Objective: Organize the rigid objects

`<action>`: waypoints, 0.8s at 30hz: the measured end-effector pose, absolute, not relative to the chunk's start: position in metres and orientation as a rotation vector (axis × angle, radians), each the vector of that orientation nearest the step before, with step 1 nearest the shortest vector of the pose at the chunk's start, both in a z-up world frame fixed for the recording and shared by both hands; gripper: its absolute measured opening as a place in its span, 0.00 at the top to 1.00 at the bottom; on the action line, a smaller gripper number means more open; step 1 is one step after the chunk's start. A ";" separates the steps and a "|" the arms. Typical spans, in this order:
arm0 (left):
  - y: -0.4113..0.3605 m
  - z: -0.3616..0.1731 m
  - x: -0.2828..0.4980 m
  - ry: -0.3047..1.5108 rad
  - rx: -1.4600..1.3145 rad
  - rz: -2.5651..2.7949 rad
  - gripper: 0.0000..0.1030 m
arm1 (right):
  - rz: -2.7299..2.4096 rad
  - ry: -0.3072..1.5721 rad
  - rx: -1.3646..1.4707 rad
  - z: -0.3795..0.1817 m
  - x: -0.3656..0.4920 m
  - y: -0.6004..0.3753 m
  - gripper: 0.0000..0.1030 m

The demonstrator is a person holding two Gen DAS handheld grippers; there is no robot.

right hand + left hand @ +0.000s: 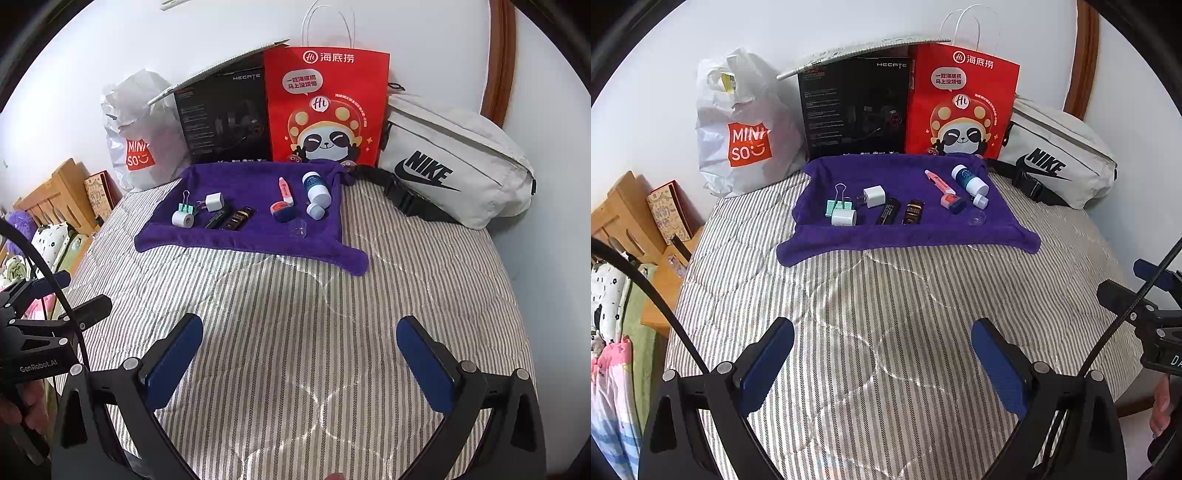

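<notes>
A purple towel (pixel 908 236) (pixel 236 242) lies on the striped bed. On it, left to right: a green binder clip (pixel 837 202) (pixel 185 206), a white tape roll (pixel 844 218) (pixel 183 219), a white charger plug (pixel 873 195) (pixel 214 202), two dark tubes (pixel 888 211) (pixel 913 211), a pink pen (pixel 938 181) (pixel 286 186), a pink and blue case (pixel 952 201) (pixel 281 211), a blue and white bottle (pixel 969 179) (pixel 316 187), a white cap (pixel 980 201) (pixel 315 211) and a clear cap (pixel 976 218) (pixel 298 228). My left gripper (pixel 882 354) and right gripper (pixel 299 354) are open and empty, hovering over the bed well short of the towel.
Behind the towel stand a white Miniso bag (pixel 742 129), a black box (pixel 855 107), a red paper bag (pixel 960 103) and a white Nike pouch (pixel 1060 155). A wooden bedside rack (pixel 624 218) is at the left. The striped quilt (pixel 886 295) fills the foreground.
</notes>
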State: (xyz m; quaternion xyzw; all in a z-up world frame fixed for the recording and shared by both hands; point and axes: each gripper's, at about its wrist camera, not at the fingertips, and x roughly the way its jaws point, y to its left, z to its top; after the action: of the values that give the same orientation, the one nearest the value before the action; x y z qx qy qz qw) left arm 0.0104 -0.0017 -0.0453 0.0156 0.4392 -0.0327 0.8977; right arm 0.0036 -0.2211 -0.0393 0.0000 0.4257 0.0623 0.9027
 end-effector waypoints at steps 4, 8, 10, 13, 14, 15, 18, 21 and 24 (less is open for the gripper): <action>-0.002 -0.045 0.011 0.908 0.031 -0.067 0.05 | 0.129 0.880 -0.001 -0.039 0.004 -0.221 0.00; -0.001 -0.045 0.011 0.910 0.032 -0.067 0.05 | 0.130 0.879 0.001 -0.040 0.003 -0.220 0.00; -0.001 -0.046 0.011 0.910 0.032 -0.068 0.05 | 0.128 0.879 0.000 -0.040 0.003 -0.220 0.00; -0.001 -0.047 0.010 0.914 0.029 -0.071 0.05 | 0.128 0.881 0.001 -0.040 0.003 -0.220 0.00; -0.001 -0.046 0.011 0.915 0.024 -0.074 0.05 | 0.127 0.880 0.001 -0.040 0.003 -0.220 0.00; 0.000 -0.046 0.010 0.916 0.019 -0.077 0.05 | 0.126 0.880 0.003 -0.040 0.002 -0.220 0.00; 0.000 -0.046 0.010 0.918 0.020 -0.077 0.05 | 0.125 0.881 0.003 -0.040 0.003 -0.220 0.00; 0.000 -0.047 0.009 0.916 0.023 -0.080 0.05 | 0.125 0.883 0.003 -0.040 0.003 -0.221 0.00; 0.000 -0.047 0.009 0.916 0.026 -0.082 0.05 | 0.123 0.882 0.001 -0.040 0.002 -0.220 0.00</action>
State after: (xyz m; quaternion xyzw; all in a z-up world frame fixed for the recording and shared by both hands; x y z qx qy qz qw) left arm 0.0091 -0.0005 -0.0466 0.0124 0.4418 -0.0394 0.8962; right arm 0.0025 -0.2203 -0.0395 0.0005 0.4267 0.0595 0.9024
